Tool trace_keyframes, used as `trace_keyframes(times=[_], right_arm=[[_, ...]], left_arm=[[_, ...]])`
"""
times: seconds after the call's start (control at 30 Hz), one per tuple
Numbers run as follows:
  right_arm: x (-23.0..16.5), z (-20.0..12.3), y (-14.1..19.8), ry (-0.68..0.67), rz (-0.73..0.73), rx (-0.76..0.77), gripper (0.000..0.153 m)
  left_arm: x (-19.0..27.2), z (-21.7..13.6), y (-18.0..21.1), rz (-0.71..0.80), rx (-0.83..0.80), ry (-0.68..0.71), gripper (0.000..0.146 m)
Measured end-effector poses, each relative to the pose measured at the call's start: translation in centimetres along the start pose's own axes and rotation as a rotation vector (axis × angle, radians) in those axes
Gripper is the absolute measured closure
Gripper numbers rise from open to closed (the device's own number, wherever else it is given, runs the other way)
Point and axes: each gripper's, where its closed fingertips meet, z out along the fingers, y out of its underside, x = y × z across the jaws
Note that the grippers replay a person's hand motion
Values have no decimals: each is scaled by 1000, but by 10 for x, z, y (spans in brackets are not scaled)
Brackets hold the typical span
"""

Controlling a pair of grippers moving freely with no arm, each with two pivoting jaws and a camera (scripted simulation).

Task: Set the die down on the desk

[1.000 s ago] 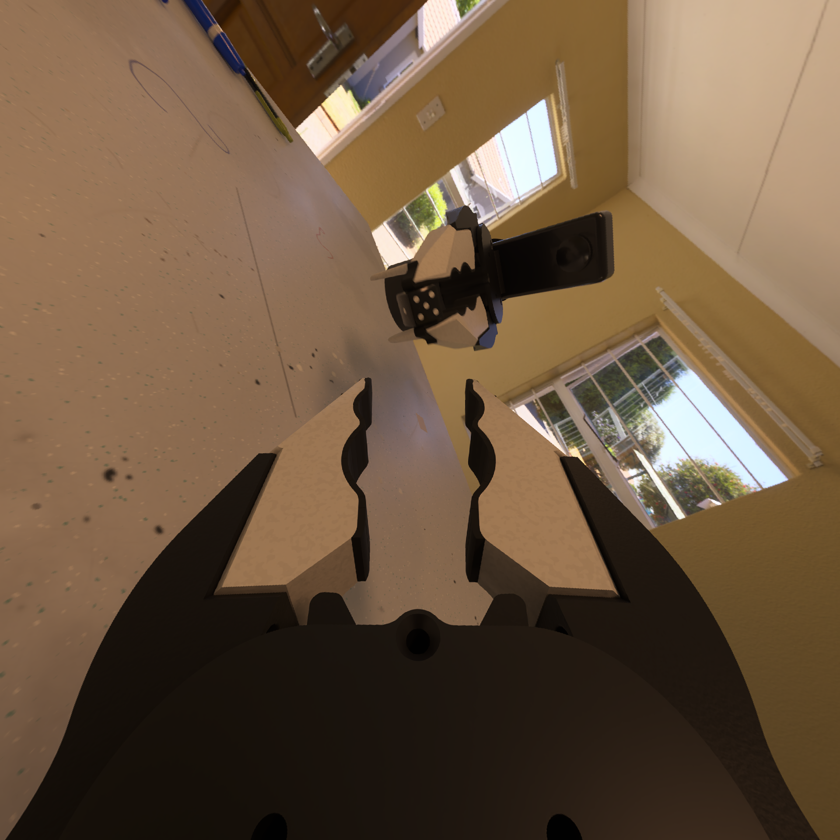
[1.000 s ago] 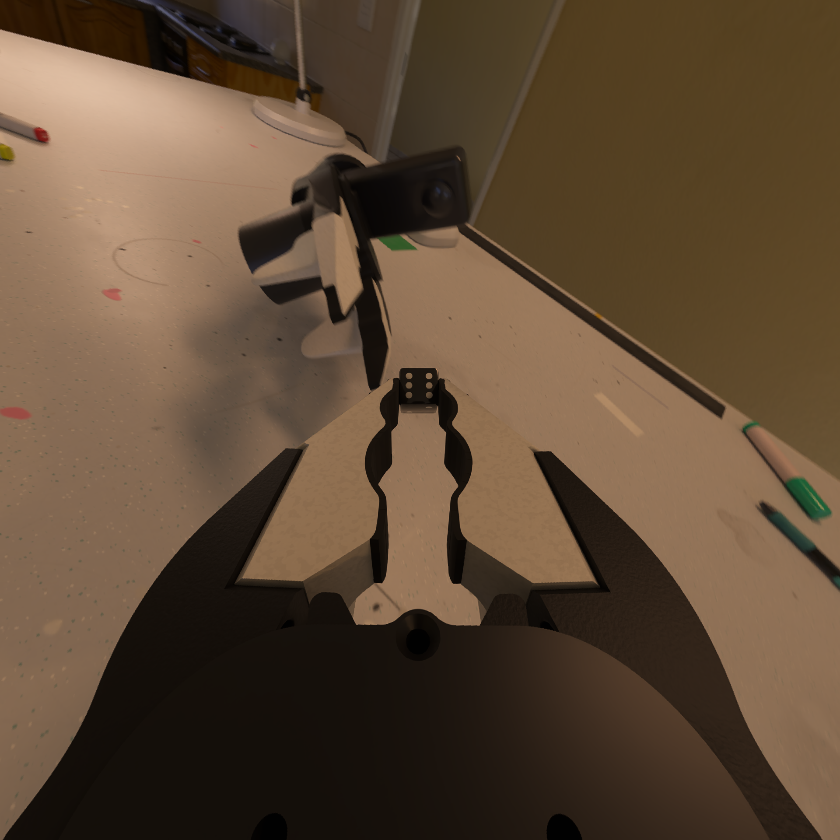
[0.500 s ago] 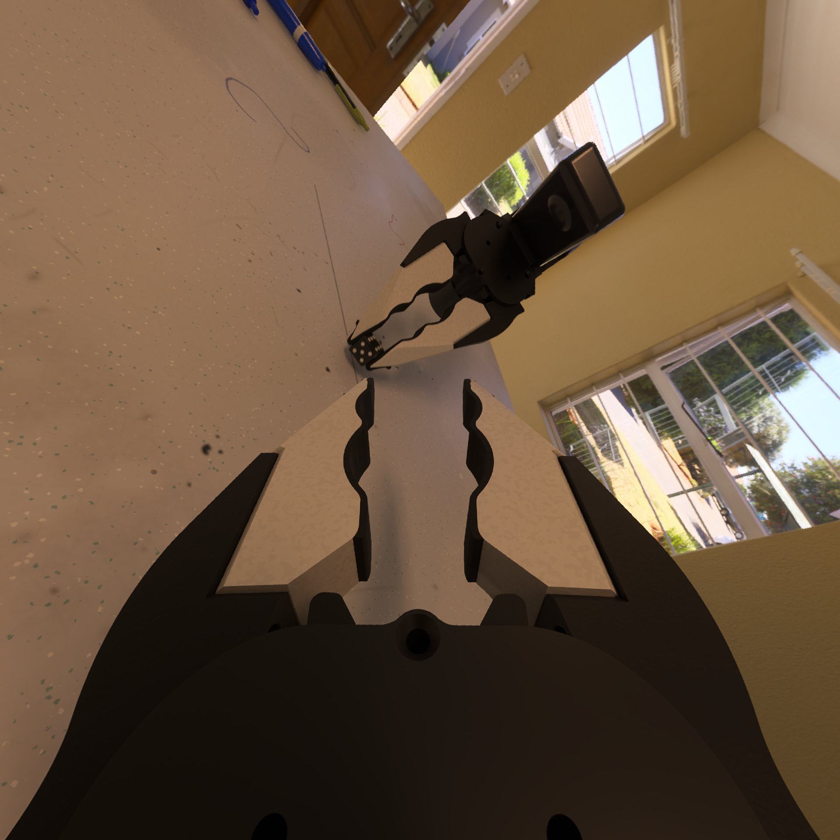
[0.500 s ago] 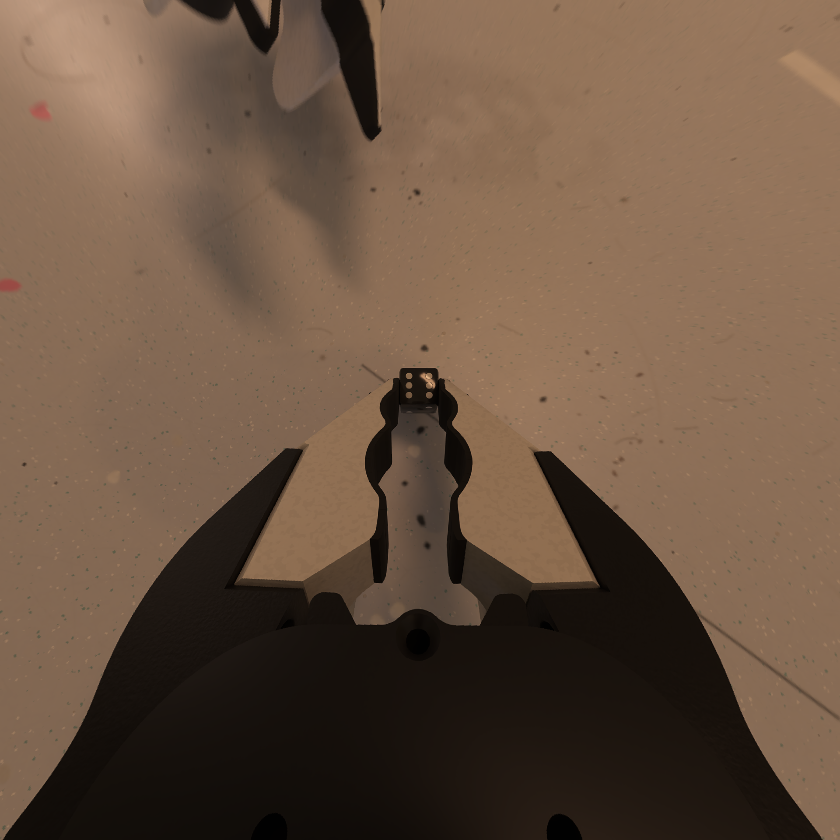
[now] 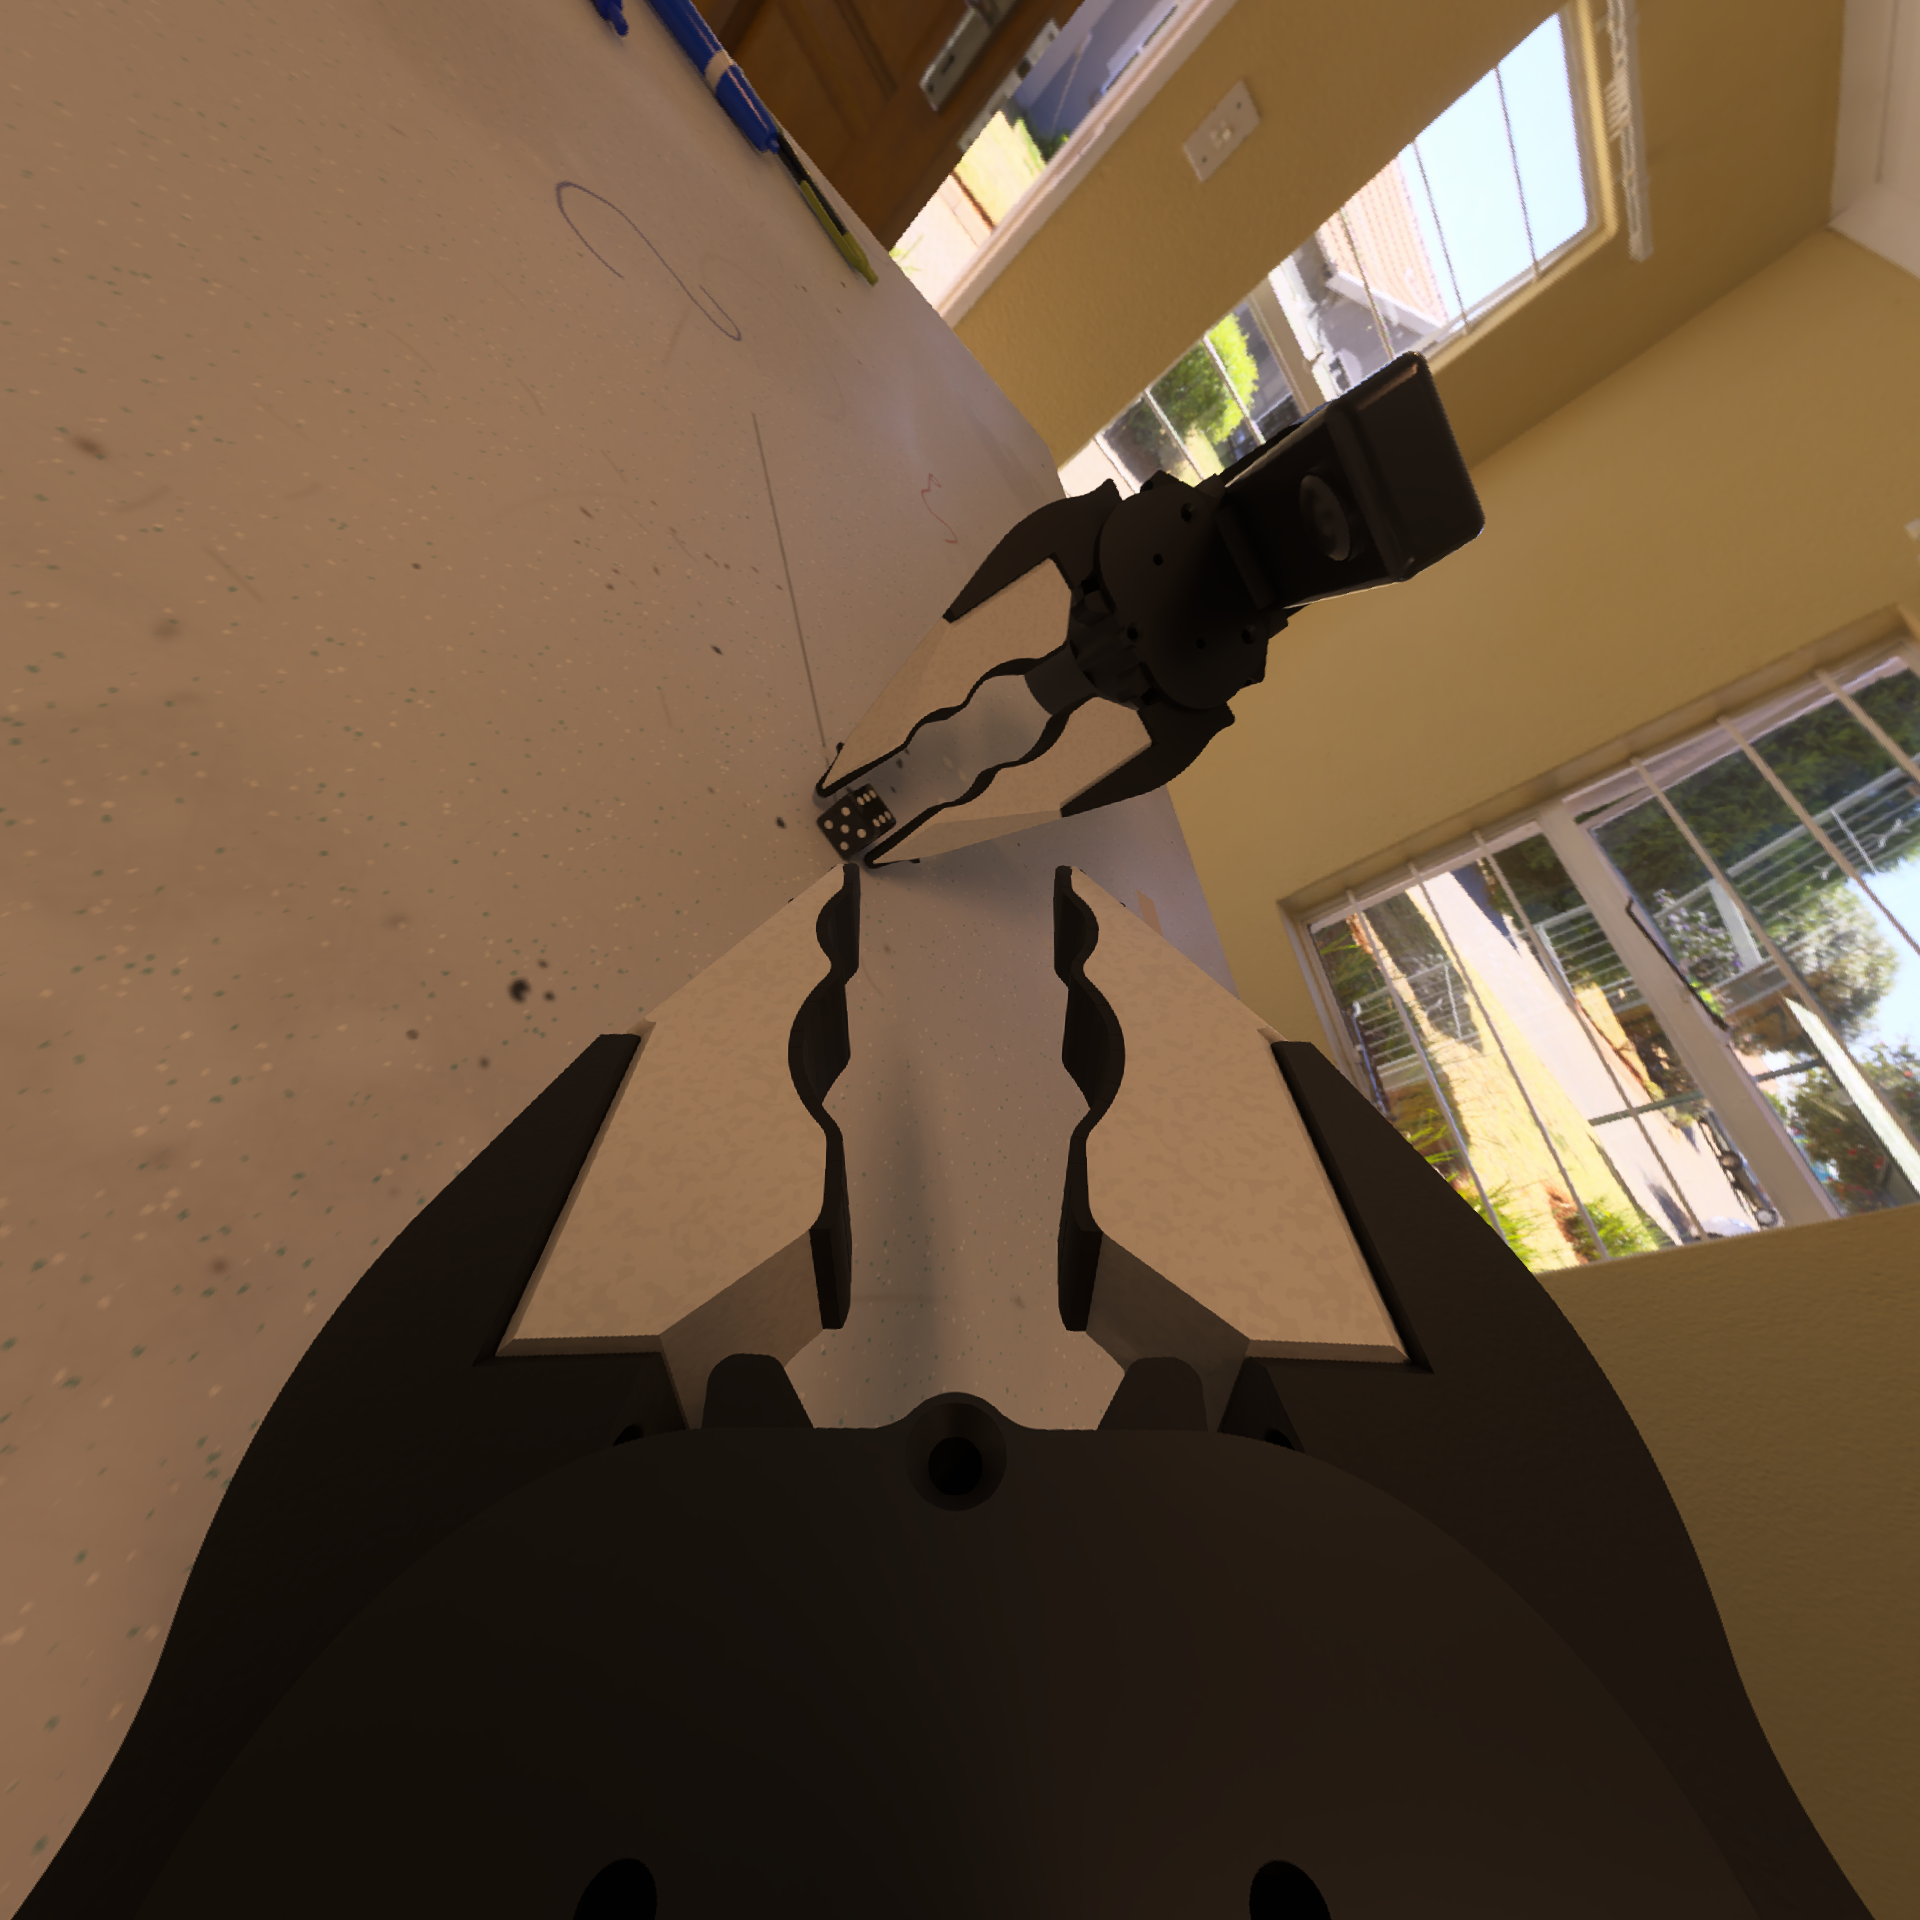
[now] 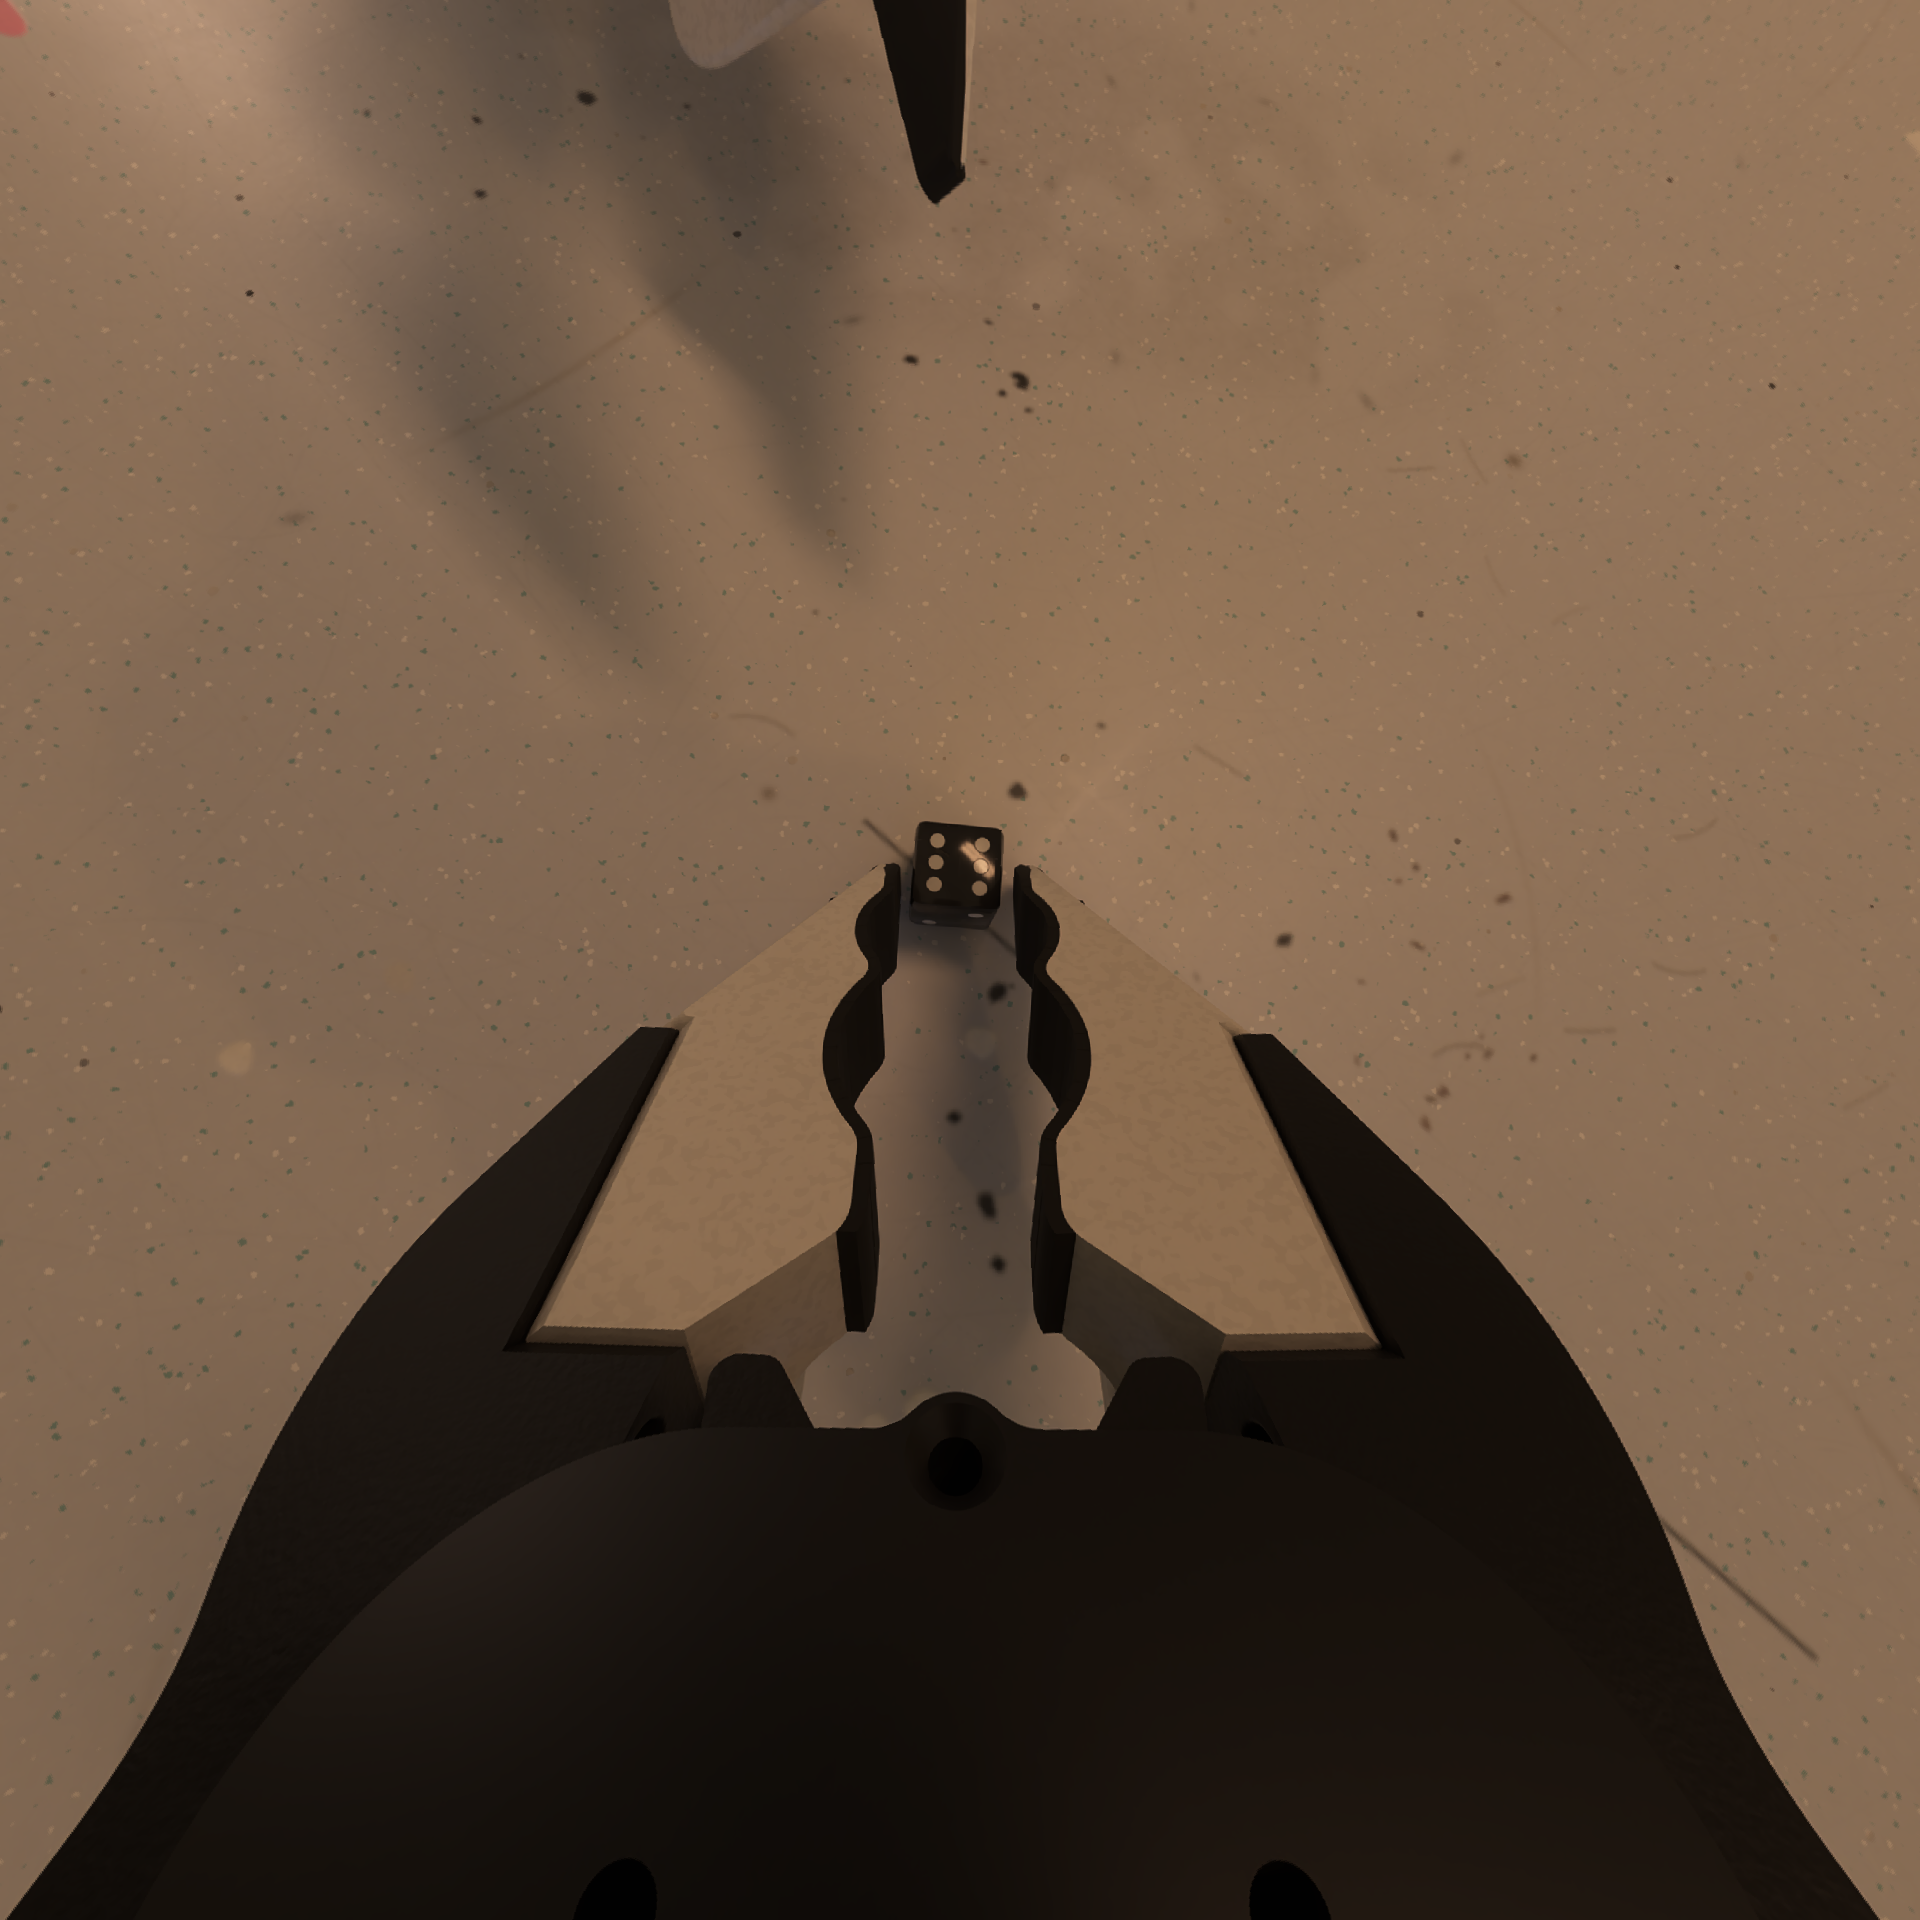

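Note:
A small black die (image 6: 956, 868) with white pips rests on the speckled beige desk (image 6: 1455, 520). It sits between the tips of my right gripper (image 6: 957, 885), with a narrow gap on each side, so the jaws are slightly open and not pressing it. In the left wrist view the right gripper (image 5: 850, 828) points down at the desk (image 5: 312, 623), with the die (image 5: 857, 821) at its tips. My left gripper (image 5: 954, 883) is open and empty, hovering just short of the die. One of its fingers (image 6: 935, 104) shows at the top of the right wrist view.
A blue marker (image 5: 727, 73) and a yellow-green pen (image 5: 831, 218) lie near the desk's far edge. Pen lines and dark specks mark the surface. The desk edge (image 5: 1143, 790) runs just right of the die. Beyond it are yellow walls and windows.
My right gripper came down from mid-air, tipped toward the desk and brought the die onto the surface. Its jaws then opened a little and let go of the die. My left gripper stayed open.

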Motion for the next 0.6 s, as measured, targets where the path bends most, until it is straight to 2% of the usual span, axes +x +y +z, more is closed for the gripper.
trace_keyframes(times=[0.3,0.43,0.6], right_arm=[[-1,-3,3,-7,-9,-26,128],[1,-6,4,25,-43,-77,118],[-4,-5,5,-26,-9,-71,118]], left_arm=[[-8,-14,2,13,0,-58,109],[-10,-17,3,67,-23,-126,109],[-13,-16,4,149,-45,-219,109]])
